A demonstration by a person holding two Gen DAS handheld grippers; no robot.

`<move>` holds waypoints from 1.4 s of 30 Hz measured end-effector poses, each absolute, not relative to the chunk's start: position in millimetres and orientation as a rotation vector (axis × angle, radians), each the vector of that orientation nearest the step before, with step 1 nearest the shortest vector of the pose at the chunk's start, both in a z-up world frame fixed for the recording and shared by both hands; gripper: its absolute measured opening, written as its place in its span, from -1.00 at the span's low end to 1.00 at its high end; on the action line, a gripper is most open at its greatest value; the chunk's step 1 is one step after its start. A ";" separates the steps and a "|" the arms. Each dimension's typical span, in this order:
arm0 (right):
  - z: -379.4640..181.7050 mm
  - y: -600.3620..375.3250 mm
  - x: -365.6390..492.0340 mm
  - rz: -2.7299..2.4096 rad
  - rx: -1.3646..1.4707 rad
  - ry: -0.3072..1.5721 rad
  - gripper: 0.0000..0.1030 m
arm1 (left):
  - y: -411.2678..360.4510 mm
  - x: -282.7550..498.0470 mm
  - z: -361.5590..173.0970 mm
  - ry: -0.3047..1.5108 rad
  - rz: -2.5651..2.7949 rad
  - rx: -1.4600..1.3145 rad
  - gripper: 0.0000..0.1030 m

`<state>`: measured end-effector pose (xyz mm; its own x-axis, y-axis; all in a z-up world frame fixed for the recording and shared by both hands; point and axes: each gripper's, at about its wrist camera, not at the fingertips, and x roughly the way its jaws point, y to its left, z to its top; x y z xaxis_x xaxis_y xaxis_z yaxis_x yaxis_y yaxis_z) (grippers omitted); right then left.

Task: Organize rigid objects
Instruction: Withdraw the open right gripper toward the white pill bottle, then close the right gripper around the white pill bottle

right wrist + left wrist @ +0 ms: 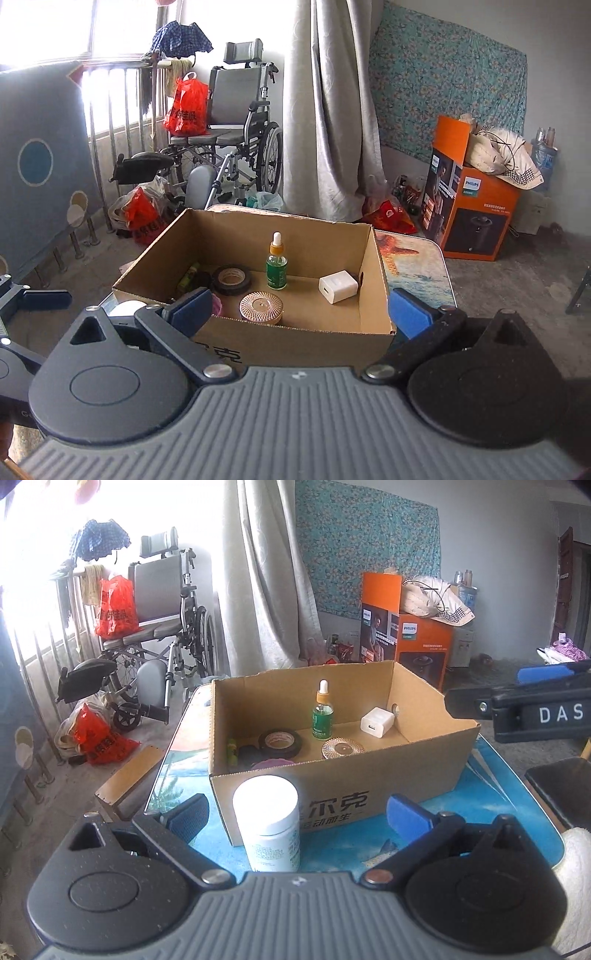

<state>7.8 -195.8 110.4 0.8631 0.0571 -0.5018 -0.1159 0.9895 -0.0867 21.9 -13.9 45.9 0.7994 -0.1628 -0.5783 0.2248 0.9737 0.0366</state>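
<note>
Box [332, 775] on worktop [491, 801], holding dropper bottle [323, 712], tape [280, 741], charger [376, 720]. White jar [266, 823] upright between wide-open left tool [295, 816]. Right tool [299, 310] wide open, empty.

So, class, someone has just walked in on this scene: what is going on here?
A person with a gripper in each hand is sorting small things into a cardboard box on a table. Inside already are a dropper bottle, a tape roll, a white charger and a round gold-patterned dish. A white jar stands outside the box, between the open fingers of the left gripper, untouched. The right gripper is open and holds nothing.
</note>
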 end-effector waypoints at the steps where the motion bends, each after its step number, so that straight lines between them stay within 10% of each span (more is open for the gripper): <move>1: 108.5 -190.6 8.2 0.086 -0.133 0.528 0.97 | -11.8 21.4 43.8 0.614 -0.203 0.105 1.00; 42: 47.5 -153.1 73.4 0.427 0.209 0.789 0.97 | 24.2 50.7 -16.9 0.729 -0.161 -0.024 0.99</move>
